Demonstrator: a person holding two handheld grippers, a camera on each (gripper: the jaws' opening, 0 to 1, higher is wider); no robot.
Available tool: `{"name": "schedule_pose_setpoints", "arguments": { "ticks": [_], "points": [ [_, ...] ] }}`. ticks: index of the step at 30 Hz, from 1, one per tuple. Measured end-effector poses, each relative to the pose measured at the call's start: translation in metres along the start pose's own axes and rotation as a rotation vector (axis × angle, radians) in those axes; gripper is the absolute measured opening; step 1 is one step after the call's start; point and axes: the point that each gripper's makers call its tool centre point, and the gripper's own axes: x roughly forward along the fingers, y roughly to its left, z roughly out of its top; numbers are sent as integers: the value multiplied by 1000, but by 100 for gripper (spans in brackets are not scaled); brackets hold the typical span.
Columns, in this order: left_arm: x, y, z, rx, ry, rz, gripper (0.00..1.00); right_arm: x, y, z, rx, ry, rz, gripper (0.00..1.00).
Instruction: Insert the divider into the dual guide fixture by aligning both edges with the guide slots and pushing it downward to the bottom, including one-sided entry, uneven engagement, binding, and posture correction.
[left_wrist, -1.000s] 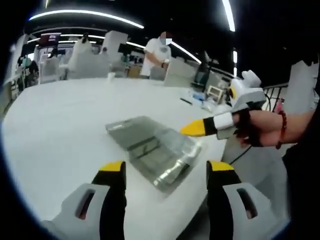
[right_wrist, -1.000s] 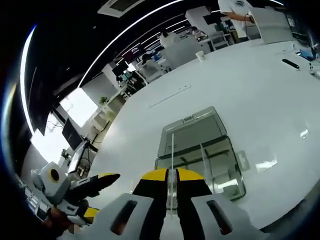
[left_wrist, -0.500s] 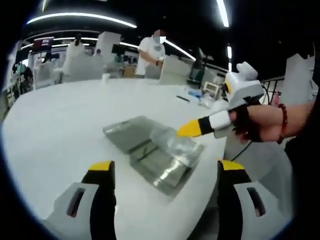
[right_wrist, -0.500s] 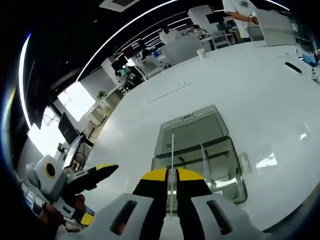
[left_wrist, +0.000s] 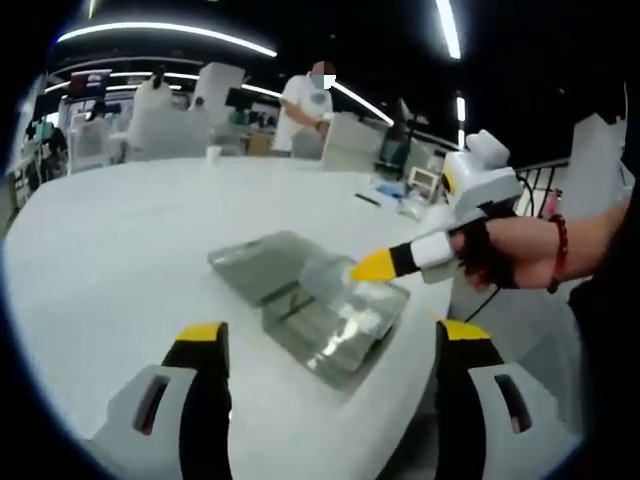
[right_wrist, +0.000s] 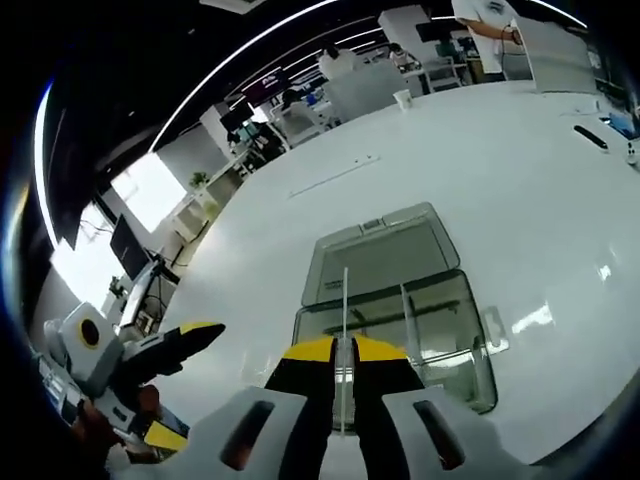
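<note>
The clear plastic fixture (left_wrist: 320, 318) lies on the white table (left_wrist: 120, 250) with its flat lid part (left_wrist: 262, 262) folded out behind it. My right gripper (left_wrist: 372, 266) comes in from the right, just above the fixture. In the right gripper view that gripper (right_wrist: 340, 349) is shut on the thin clear divider (right_wrist: 345, 300), which I see edge-on, upright over the fixture (right_wrist: 440, 330). A thin upright piece (right_wrist: 405, 308) stands inside the fixture. My left gripper (left_wrist: 330, 337) stands open near the table's front edge, with nothing between its jaws; it also shows at lower left as the left gripper (right_wrist: 170, 345).
The table's rounded edge (left_wrist: 400, 400) runs close beneath the fixture. A white cup (right_wrist: 403, 98), a black pen (right_wrist: 590, 137) and small items (left_wrist: 395, 192) lie far across the table. A person (left_wrist: 305, 110) stands beyond it among white partitions.
My left gripper's jaws have opened wider than a second ago. The right gripper with the divider has shifted slightly leftward and lower over the fixture.
</note>
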Motion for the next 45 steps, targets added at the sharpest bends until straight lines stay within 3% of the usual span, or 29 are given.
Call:
{"name": "schedule_pose_setpoints", "arguments": {
  "ticks": [8, 45],
  "points": [
    [-2, 5, -3, -14, 6, 6, 82, 5, -6, -4, -24, 20, -38, 0],
    [-3, 10, -10, -38, 30, 3, 80, 12, -5, -10, -97, 53, -33, 1]
  ]
}}
